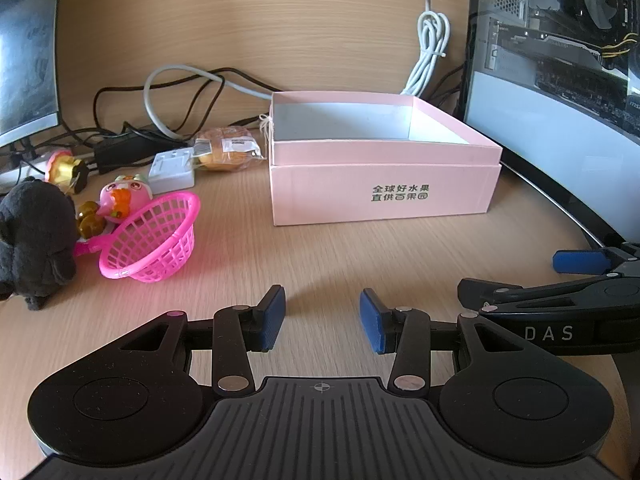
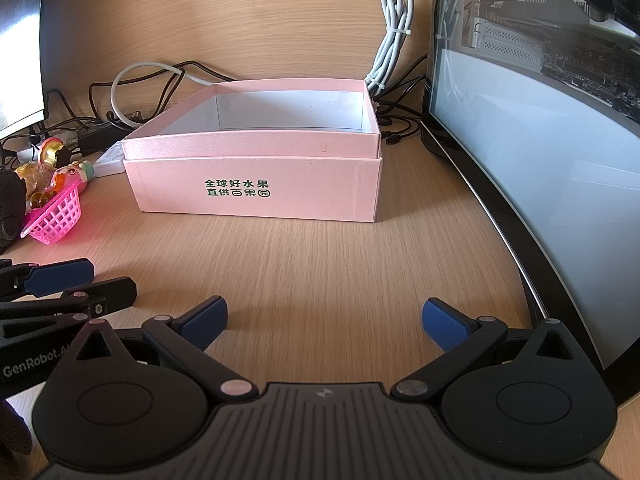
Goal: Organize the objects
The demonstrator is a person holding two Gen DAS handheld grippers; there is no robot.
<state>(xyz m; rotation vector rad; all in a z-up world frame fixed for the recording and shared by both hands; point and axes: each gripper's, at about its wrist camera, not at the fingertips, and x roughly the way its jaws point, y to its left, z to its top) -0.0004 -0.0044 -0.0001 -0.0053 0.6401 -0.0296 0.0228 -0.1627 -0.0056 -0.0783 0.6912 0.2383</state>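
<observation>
Sorting not begun: left gripper [image 1: 323,320] and right gripper [image 2: 325,322] both released, empty; pink box [image 1: 380,196] at twelve o'clock bare inside; next, fetch pink basket [image 1: 154,240] at ten o'clock.

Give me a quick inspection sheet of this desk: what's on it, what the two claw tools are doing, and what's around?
Surface: light wooden desk, bare in front of the box.
Job's things: open pink box, nothing seen inside; pink basket tipped on its side; black plush toy; pink duck toy; gold-and-pink figurine.
Clutter: wrapped bread and white adapter left of the box.
Grippers: left gripper partly open, right gripper wide open; both hold nothing, fingers above bare desk.
Cables: black cables and grey cable loose behind; white cable bundle tied.
Surroundings: computer case on the right, monitor on the left.
</observation>
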